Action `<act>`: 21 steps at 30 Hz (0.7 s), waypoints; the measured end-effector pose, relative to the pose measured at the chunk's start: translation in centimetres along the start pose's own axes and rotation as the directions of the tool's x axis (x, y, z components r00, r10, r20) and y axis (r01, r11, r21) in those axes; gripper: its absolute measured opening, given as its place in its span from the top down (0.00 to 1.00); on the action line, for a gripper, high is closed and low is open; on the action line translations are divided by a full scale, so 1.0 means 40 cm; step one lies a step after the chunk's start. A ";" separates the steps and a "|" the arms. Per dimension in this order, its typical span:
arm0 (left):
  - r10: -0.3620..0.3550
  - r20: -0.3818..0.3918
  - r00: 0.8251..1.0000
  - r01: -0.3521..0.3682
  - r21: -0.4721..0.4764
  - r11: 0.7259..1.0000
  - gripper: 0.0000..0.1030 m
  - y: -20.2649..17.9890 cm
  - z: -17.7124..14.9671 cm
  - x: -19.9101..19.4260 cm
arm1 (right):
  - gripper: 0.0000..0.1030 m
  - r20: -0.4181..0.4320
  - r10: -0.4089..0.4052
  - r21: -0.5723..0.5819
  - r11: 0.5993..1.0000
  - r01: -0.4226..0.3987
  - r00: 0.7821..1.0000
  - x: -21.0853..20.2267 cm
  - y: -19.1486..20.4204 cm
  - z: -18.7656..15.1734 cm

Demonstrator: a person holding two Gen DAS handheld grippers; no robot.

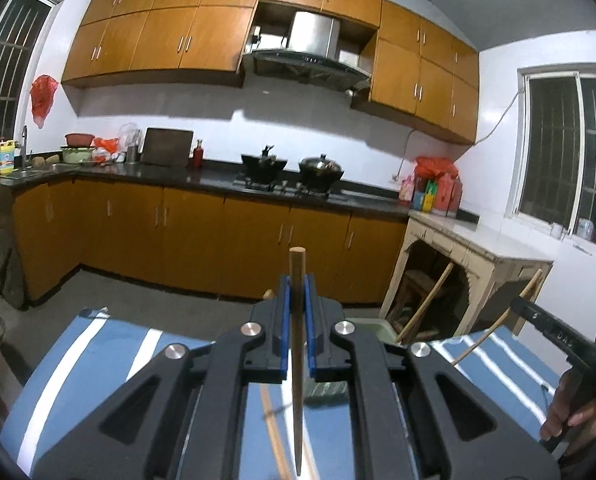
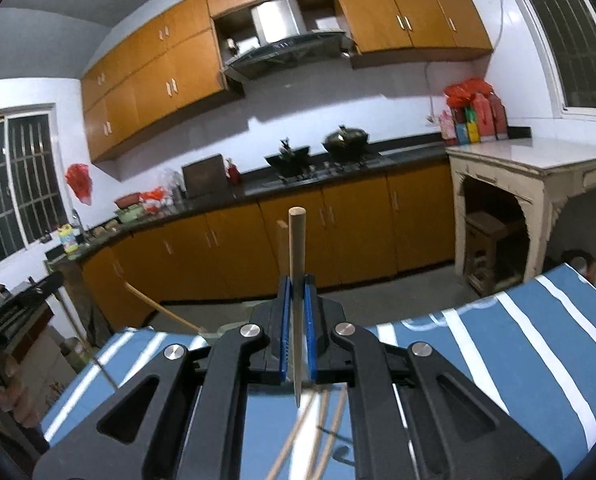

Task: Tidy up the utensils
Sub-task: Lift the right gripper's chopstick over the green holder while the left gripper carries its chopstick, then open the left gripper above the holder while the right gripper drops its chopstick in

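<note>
My left gripper [image 1: 297,280] is shut on a dark brown chopstick [image 1: 298,264]. It stands upright, blunt end up and thin tip down over the blue striped tablecloth [image 1: 97,360]. My right gripper [image 2: 297,280] is shut on a pale wooden chopstick [image 2: 297,240], also upright. Several loose chopsticks [image 2: 318,432] lie on the cloth under the right gripper, and more chopsticks [image 1: 273,432] show below the left. In the left wrist view the right gripper's black body [image 1: 546,320] and a hand [image 1: 570,412] appear at the right edge.
A pale green container [image 1: 384,328] sits at the table's far edge, mostly hidden behind the fingers. Beyond the floor run orange cabinets and a dark counter [image 1: 217,178] with two woks [image 1: 322,170]. A worn cream side table [image 2: 538,160] stands to the right.
</note>
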State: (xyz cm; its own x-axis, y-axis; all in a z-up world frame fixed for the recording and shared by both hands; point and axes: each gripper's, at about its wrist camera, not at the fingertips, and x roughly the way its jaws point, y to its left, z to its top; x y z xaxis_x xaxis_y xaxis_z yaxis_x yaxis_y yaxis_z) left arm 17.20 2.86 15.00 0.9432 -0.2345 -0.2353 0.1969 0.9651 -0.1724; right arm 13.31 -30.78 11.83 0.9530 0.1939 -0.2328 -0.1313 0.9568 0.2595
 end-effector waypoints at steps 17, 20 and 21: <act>0.106 0.314 0.943 -0.091 -0.060 0.994 0.92 -0.131 0.167 0.138 | 0.93 0.147 -0.009 -0.058 0.998 0.018 0.989 0.128 0.079 0.084; 0.121 0.276 0.954 -0.104 -0.075 0.992 0.92 -0.133 0.144 0.196 | 0.93 0.112 -0.016 -0.049 0.999 0.022 0.994 0.153 0.074 0.056; 0.123 0.265 0.956 -0.105 -0.081 0.991 0.92 -0.130 0.138 0.212 | 0.93 0.103 -0.018 -0.047 0.999 0.023 0.994 0.158 0.075 0.050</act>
State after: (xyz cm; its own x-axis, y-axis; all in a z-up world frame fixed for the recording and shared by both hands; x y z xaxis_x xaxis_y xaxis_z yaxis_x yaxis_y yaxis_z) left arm 25.65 -3.52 19.18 0.9972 -0.0746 0.0073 0.0744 0.9719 -0.2231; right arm 19.48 -27.10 13.03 0.9783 0.1529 -0.1395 -0.1218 0.9702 0.2097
